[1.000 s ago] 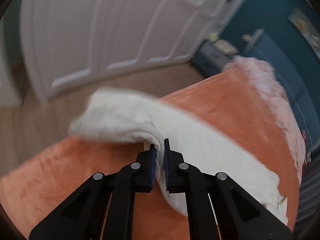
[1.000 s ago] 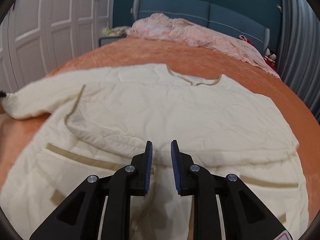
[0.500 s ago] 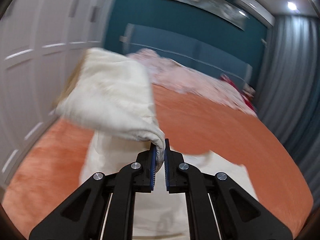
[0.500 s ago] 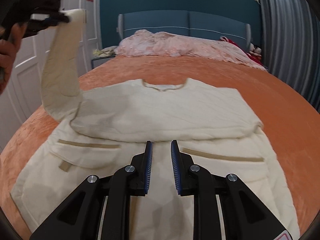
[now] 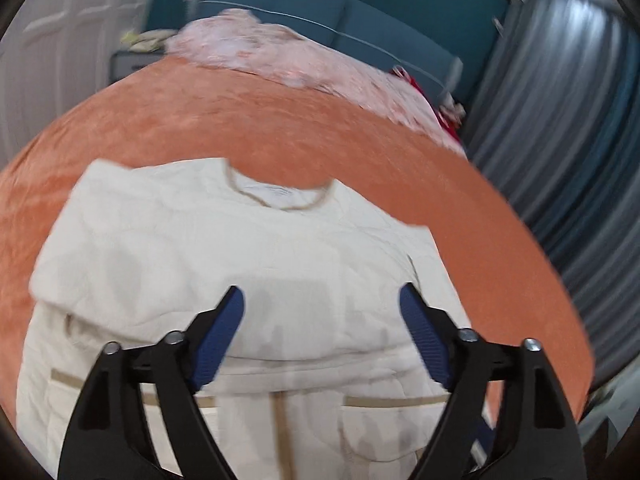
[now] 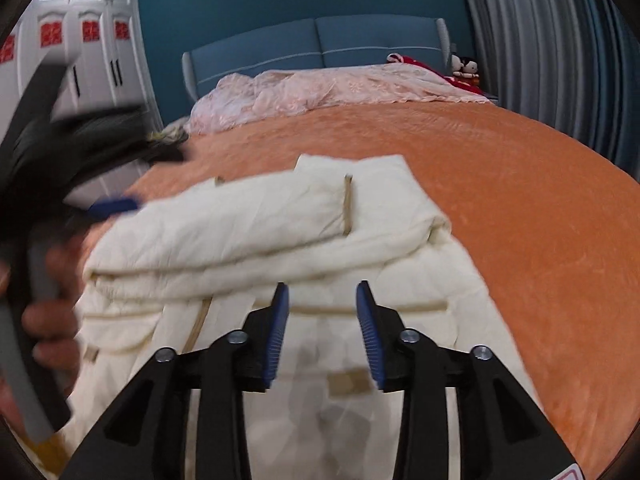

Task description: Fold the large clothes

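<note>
Left black two-finger gripper with blue pads [image 5: 320, 312]: spread wide, holding nothing, poised above the cream quilted padded jacket with tan trim [image 5: 248, 264]. Right black two-finger gripper with blue pads [image 6: 322, 312]: parted, holding nothing, poised above the same jacket [image 6: 280, 232] near its tan-trimmed pockets. Lying flat on the orange plush bedspread [image 5: 280, 128], collar toward the headboard, both sleeves folded across the chest. Beyond the jacket: crumpled pink lace quilt [image 6: 320, 88] at the head of the bed, against the blue padded headboard [image 6: 312, 48]. To the left, white panelled wardrobe doors [image 6: 92, 48]; to the right, grey pleated curtain [image 6: 560, 60].
</note>
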`<move>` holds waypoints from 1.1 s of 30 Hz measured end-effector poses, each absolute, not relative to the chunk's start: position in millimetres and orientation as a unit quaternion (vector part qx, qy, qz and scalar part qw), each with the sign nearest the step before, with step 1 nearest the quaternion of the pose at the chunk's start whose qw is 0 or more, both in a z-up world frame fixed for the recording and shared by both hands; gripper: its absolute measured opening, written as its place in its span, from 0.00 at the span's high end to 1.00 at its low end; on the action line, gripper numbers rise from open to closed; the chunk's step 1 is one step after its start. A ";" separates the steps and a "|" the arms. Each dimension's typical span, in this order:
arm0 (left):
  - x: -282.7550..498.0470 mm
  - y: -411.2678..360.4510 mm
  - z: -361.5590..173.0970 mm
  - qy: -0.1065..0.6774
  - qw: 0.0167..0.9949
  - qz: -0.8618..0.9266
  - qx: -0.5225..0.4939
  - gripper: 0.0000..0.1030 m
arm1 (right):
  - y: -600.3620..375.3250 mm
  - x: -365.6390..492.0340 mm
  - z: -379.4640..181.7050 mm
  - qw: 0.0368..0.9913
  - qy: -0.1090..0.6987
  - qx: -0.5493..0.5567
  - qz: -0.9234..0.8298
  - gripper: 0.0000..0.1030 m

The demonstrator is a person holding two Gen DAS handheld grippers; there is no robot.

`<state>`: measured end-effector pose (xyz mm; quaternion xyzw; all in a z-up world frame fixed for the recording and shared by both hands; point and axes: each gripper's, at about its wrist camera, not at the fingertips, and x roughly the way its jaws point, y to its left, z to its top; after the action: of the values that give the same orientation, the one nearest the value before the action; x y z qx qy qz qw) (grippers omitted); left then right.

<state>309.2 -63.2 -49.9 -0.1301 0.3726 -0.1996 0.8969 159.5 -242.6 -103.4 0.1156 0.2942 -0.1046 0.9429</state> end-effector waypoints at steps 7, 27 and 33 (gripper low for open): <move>349.1 68.7 -83.4 0.414 0.869 -0.074 -0.262 0.22 | -274.7 221.9 -94.9 0.943 0.283 0.135 -0.113 0.47; 370.0 125.5 -104.4 0.402 0.859 -0.033 -0.316 0.89 | -287.3 243.0 -72.8 0.952 0.240 0.160 -0.105 0.98; 364.9 96.1 -126.3 0.421 0.881 0.008 -0.216 0.91 | -288.8 243.3 -121.1 0.928 0.324 0.128 -0.130 0.98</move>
<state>364.9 96.1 -126.3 -0.2155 0.4205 0.0082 0.8813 243.3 -288.8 -121.1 0.1275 0.3244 -0.1296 0.9283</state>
